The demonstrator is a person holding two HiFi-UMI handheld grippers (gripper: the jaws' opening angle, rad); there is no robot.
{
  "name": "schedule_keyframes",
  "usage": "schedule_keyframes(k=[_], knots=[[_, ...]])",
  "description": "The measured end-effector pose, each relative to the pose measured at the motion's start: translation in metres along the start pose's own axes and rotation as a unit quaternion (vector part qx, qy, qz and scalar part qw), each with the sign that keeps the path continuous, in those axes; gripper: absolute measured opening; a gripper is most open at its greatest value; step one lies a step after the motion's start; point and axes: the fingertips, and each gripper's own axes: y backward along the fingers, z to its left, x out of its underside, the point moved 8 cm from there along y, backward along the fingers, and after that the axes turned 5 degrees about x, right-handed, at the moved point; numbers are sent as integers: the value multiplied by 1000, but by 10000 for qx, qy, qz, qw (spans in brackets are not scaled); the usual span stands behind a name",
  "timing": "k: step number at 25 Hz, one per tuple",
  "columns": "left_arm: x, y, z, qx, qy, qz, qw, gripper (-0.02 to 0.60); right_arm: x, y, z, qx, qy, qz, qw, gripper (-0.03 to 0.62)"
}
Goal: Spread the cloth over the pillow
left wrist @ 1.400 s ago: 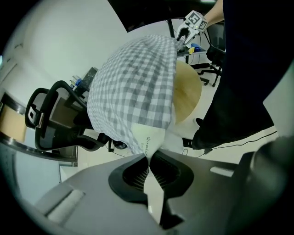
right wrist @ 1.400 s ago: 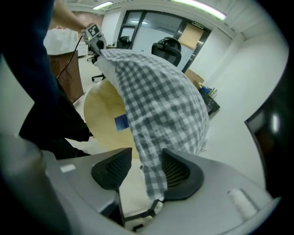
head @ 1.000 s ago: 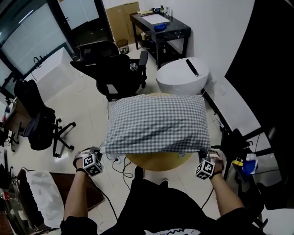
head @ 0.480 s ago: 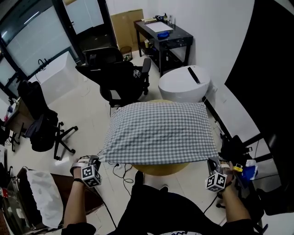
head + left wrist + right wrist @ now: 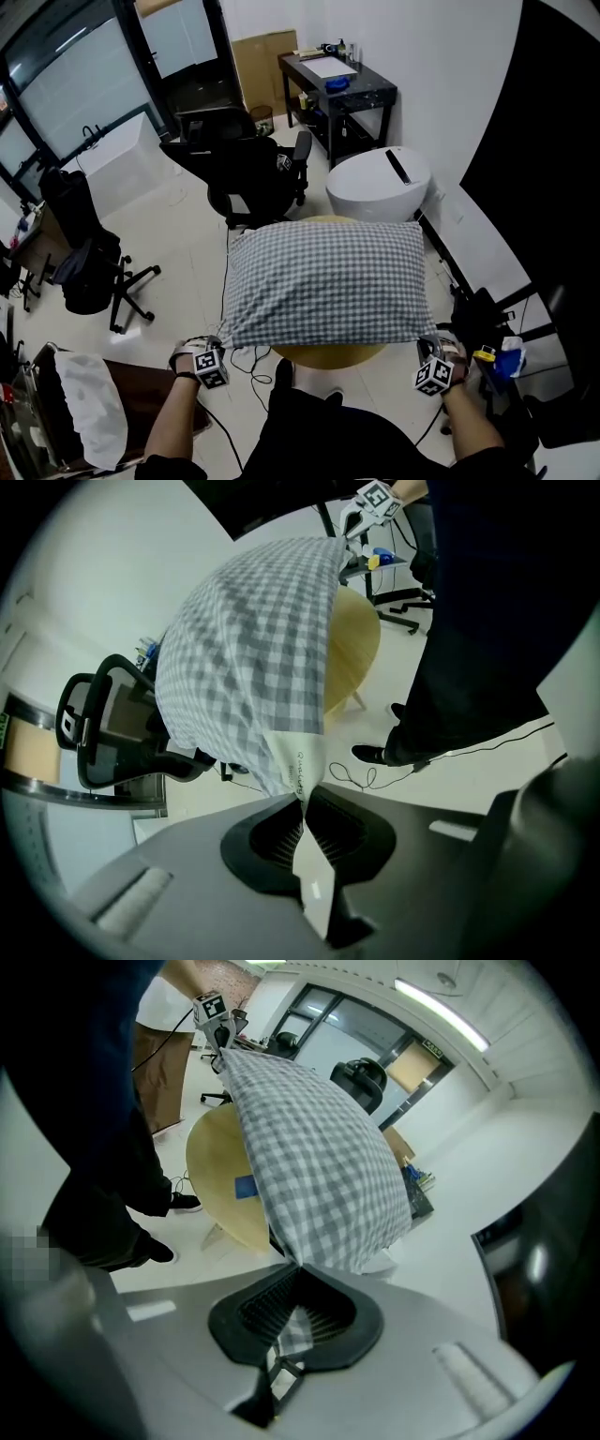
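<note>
A grey-and-white checked cloth (image 5: 323, 281) is stretched flat over a round yellowish table (image 5: 328, 355), and whatever lies beneath it is hidden. My left gripper (image 5: 221, 347) is shut on the cloth's near left corner, where a white label sits between the jaws (image 5: 302, 803). Shut on the near right corner is my right gripper (image 5: 426, 345), with checked fabric pinched between its ribbed pads (image 5: 298, 1271). From each gripper view the cloth (image 5: 253, 649) (image 5: 319, 1157) runs away towards the other gripper (image 5: 373, 499) (image 5: 214, 1007). No pillow is visible.
A black office chair (image 5: 248, 169) stands beyond the table, with a white round unit (image 5: 380, 183) and a black desk (image 5: 337, 84) behind it. Another chair carrying a bag (image 5: 89, 272) is at the left. Cables (image 5: 248, 352) lie on the floor; a black frame (image 5: 487, 319) crowds the right.
The cloth's near edge was rumpled and sagging; now it is pulled flat and straight. Both grippers came nearer me and lower, the left one also shifting inward to the right.
</note>
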Motion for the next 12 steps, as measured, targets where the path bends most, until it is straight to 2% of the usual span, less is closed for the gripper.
schedule_keyframes(k=[3, 6, 9, 12], knots=[[-3, -12, 7, 59, 69, 0, 10000, 0, -2, -13, 4, -116, -49, 94, 9999, 14], [-5, -14, 9, 84, 305, -162, 9994, 12, -8, -15, 5, -170, -167, 38, 9997, 30], [-6, -13, 10, 5, 509, -290, 9983, 85, -13, -9, 0, -115, -476, -89, 9988, 111], [-5, -2, 13, -110, 789, -477, 9957, 161, -19, 6, -9, 52, -927, -253, 9954, 127]])
